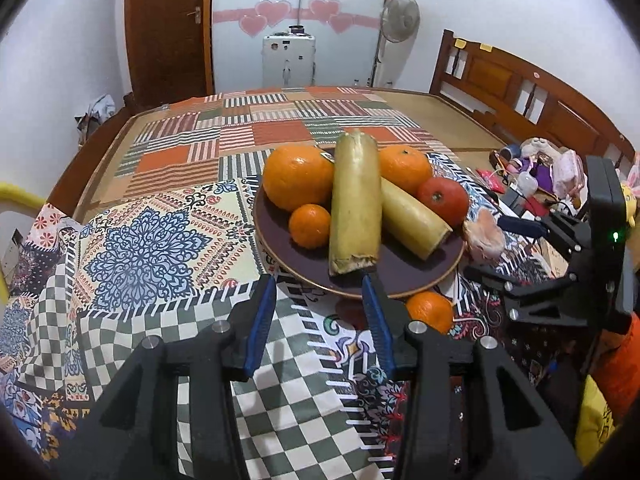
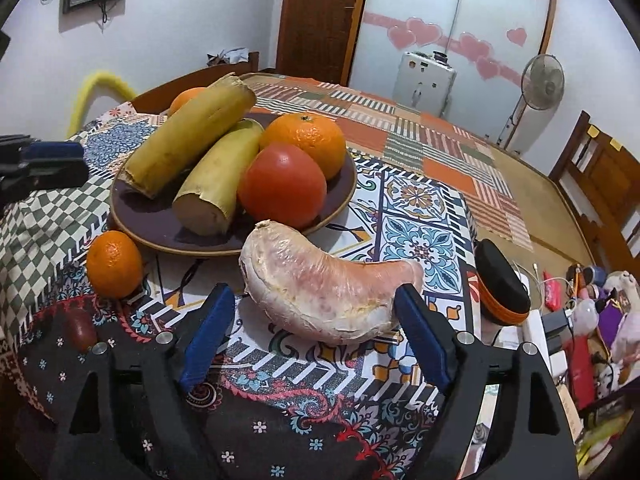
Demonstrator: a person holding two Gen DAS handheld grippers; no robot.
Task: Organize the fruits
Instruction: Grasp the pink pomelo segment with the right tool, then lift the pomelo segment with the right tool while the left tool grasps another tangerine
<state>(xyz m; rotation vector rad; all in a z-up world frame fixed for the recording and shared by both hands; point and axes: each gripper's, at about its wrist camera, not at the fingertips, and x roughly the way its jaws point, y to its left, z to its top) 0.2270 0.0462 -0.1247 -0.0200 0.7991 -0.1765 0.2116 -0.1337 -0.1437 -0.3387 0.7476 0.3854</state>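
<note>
A dark plate (image 1: 416, 276) (image 2: 136, 216) holds two yellow cane pieces (image 1: 355, 204) (image 2: 188, 136), several oranges (image 1: 298, 176) (image 2: 306, 142) and a red fruit (image 1: 443, 199) (image 2: 282, 184). A peeled pomelo wedge (image 2: 332, 292) (image 1: 484, 238) lies on the cloth right of the plate. A small orange (image 2: 114, 264) (image 1: 430, 311) sits on the cloth by the plate's near rim. My left gripper (image 1: 318, 312) is open and empty just short of the plate. My right gripper (image 2: 312, 332) is open, its fingers on either side of the wedge's near edge. It also shows in the left wrist view (image 1: 500, 248).
A dark red small fruit (image 2: 82, 332) lies left of the right gripper. A black and orange case (image 2: 502, 284) and a clutter of toys and cables (image 2: 588, 312) fill the right side. Patterned cloths cover the bed. A wooden headboard (image 1: 520, 88) stands at the right.
</note>
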